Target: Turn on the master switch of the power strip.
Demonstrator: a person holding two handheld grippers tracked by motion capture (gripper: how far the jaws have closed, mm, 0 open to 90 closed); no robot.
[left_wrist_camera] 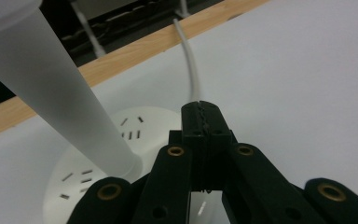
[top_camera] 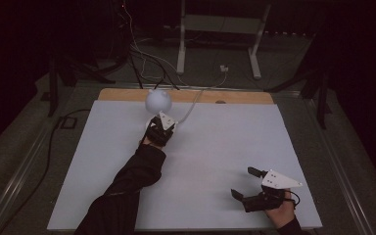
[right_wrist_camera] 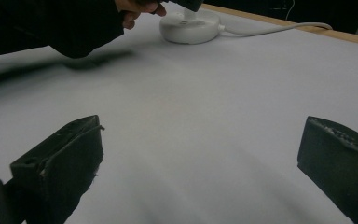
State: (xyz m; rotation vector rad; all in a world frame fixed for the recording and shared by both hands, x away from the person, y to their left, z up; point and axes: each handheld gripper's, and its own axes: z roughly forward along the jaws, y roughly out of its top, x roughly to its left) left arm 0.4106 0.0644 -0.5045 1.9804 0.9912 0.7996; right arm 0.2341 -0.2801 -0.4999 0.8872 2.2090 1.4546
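Observation:
A white lamp stands at the table's far left-centre, with a round globe head [top_camera: 157,100], a frosted stem [left_wrist_camera: 51,88] and a flat round base [left_wrist_camera: 135,126]. Its white cable [left_wrist_camera: 190,65] runs off over the far wooden edge. My left gripper [top_camera: 160,126] is just in front of the lamp. Its jaws are shut with nothing between them, and the tips [left_wrist_camera: 200,109] hang over the base's edge beside the stem. Near the front right, my right gripper [top_camera: 243,182] rests open, jaws wide apart [right_wrist_camera: 200,154] and pointing across the table towards the lamp base [right_wrist_camera: 191,25].
The table is a white board [top_camera: 225,147] with a wooden strip [top_camera: 245,97] along its far edge. A dark-sleeved left arm [top_camera: 127,186] lies diagonally across the left half. Beyond the table are floor cables and a metal stand [top_camera: 220,29].

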